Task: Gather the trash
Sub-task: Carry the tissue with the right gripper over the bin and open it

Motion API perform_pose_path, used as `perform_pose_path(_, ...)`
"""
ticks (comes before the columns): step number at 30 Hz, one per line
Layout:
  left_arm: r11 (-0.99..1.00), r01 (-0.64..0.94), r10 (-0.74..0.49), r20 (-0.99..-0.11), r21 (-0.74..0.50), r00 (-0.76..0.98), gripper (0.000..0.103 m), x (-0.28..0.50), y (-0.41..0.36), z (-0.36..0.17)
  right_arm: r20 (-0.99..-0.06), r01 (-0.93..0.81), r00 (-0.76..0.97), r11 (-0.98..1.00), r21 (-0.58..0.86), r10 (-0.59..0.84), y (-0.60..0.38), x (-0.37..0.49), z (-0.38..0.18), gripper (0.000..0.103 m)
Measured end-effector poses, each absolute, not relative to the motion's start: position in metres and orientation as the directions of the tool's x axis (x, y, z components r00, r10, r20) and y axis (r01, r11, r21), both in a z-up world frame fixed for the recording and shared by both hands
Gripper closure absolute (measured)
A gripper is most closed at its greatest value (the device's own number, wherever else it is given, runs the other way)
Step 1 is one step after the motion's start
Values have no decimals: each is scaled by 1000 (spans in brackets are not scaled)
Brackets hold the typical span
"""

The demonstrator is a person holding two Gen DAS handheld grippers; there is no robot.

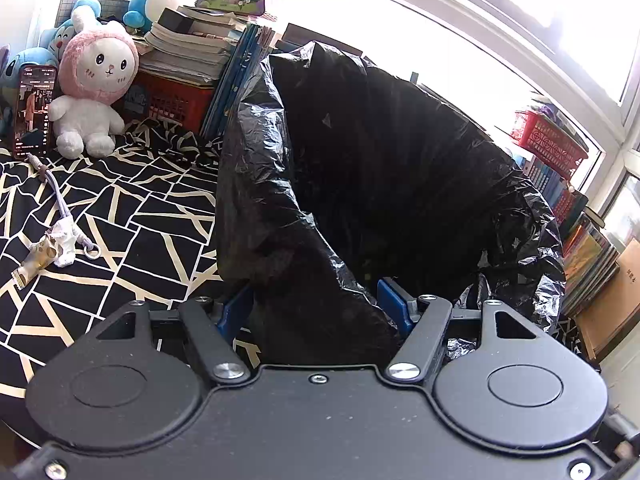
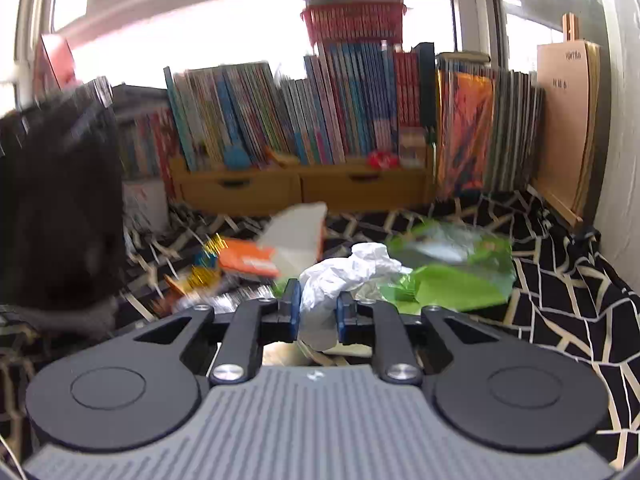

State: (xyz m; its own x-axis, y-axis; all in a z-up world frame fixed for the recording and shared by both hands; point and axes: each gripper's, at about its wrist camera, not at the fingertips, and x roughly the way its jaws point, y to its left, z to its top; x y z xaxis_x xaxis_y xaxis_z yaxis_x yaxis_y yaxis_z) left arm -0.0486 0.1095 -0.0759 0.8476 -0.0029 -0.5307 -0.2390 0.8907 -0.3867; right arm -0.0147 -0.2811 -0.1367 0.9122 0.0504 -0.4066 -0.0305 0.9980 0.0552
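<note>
Right gripper (image 2: 318,314): blue pads pinching a crumpled white paper wad (image 2: 344,276), held just above the littered patterned cloth (image 2: 560,300). Left gripper (image 1: 316,308): jaws clamped on a fold of the black plastic trash bag (image 1: 380,168). Bag mouth lies to the wad's left, near.

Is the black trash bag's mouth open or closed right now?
Open. The left gripper pinches the black trash bag by its rim, and the mouth gapes wide toward the camera, showing its dark inside.

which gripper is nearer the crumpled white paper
Right. The right gripper is shut on the crumpled white paper; the left gripper is off holding the black trash bag.
</note>
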Motion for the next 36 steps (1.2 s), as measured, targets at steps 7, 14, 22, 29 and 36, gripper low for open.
perform_pose_path(7,888,-236,-9,-527,-395,850,38,-49,111,-77,-302,-138,937,980,143,176,-276,-27,-85,82)
perform_pose_path(14,882,-235,-18,-528,-408,849,37,-50,113,-79,-170,-396,881,886,244,441,-233,-27,-27,82)
perform_pose_path(22,877,-244,-17,-534,-414,846,37,-51,112,-80,-174,-599,757,775,201,630,-150,-21,-15,79)
perform_pose_path(29,874,-246,-18,-534,-419,846,37,-50,112,-80,-260,-630,717,761,155,646,-106,-2,-34,53)
perform_pose_path(36,873,-244,-22,-533,-423,846,37,-51,112,-81,-263,-653,699,744,143,665,-105,-9,-38,38)
